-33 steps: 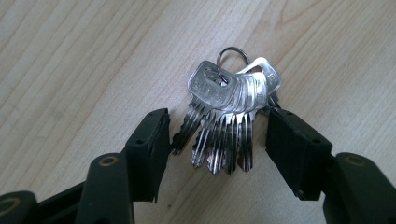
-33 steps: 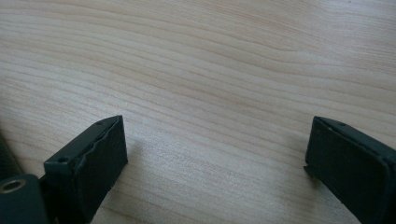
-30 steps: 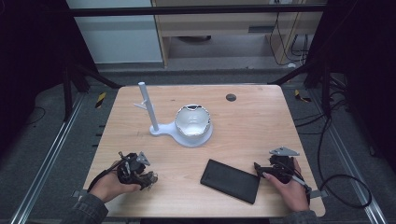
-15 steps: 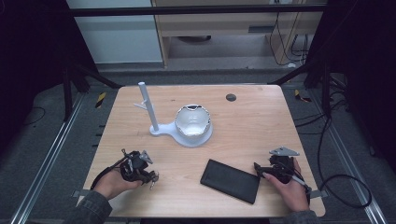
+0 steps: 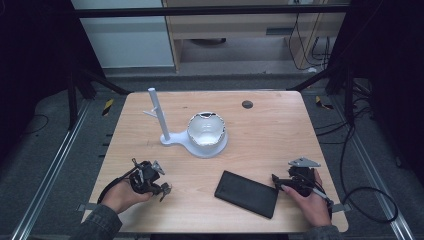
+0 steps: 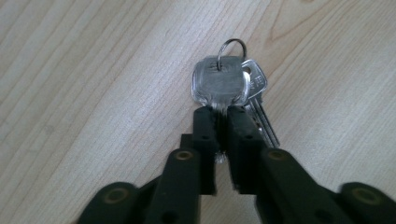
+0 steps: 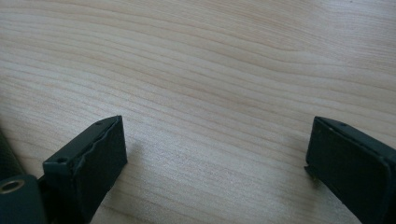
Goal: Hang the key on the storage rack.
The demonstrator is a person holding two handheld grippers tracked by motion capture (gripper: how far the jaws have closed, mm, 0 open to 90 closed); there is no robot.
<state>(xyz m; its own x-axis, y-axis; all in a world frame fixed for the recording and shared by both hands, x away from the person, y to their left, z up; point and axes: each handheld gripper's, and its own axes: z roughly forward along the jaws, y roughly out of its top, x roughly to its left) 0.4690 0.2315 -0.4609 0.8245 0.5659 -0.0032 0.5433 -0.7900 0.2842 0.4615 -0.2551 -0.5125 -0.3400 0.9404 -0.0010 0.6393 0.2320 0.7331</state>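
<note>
A bunch of silver keys [image 6: 219, 84] on a ring [image 6: 232, 46] lies on the wooden table [image 5: 270, 135]. My left gripper [image 6: 223, 122] is shut on the blade of the top key; its jaws have just been closing with that key between them. In the high view the left gripper [image 5: 158, 185] sits near the table's front left, with the keys [image 5: 165, 189] at its tip. Near the front right, my right gripper [image 5: 278, 182] rests low over the wood. Its jaws stand wide open in the right gripper view [image 7: 215, 154], with nothing between them.
A flat black slab [image 5: 247, 193] lies just left of the right gripper. A white stand [image 5: 206, 147] with an upright post [image 5: 159, 116] and a white bowl [image 5: 205, 130] sits mid-table. A small dark disc [image 5: 247, 104] lies near the far edge.
The left gripper has edged slightly to the right at the keys. The right hand has stayed where it was.
</note>
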